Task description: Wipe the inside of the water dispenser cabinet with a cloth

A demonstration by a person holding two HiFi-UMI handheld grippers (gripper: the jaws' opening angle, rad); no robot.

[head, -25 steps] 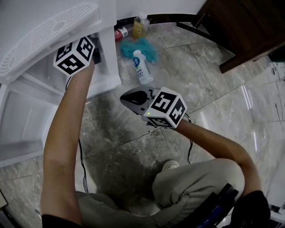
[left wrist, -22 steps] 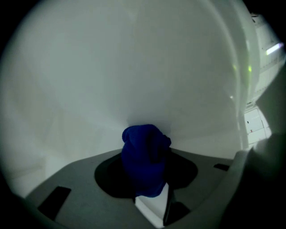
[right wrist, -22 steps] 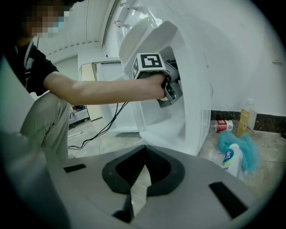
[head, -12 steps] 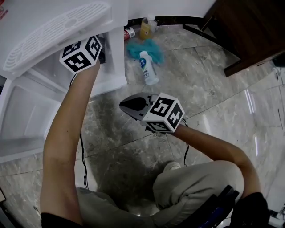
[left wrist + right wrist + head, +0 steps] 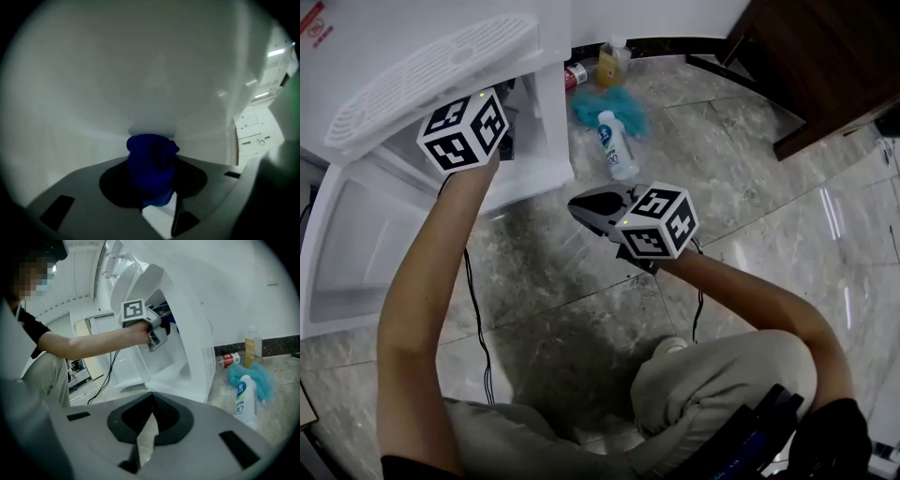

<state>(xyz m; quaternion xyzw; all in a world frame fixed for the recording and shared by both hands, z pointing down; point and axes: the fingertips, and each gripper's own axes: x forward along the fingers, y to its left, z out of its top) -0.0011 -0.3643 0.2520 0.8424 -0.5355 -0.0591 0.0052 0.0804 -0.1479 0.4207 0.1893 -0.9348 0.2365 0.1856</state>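
The person crouches at the open white water dispenser cabinet (image 5: 551, 131) with the left gripper (image 5: 159, 331) reached level into its lower compartment. Its jaws are pinching a bunched dark-blue cloth (image 5: 151, 161), which bulges out ahead of the tips. Dead ahead of them is the plain white inner wall (image 5: 140, 70), and the cloth seems to meet it, though I cannot be sure it is pressing. The right gripper (image 5: 591, 208) hangs outside the cabinet over the grey marble floor (image 5: 741, 197), jaws pressed together on nothing, so it has no part in this.

The wiping looks under way. To do it well, I'd say the wad should lead and the hard jaw tips stay back, so only fabric rubs the plastic. The push should be steady, with overlapping passes running into the corners and along the floor of the compartment below the tool. The grip must hold firm, since a cloth bunched this far forward could drag free on a hard stroke. The entrance is narrow, so the marker cube could knock the frame.
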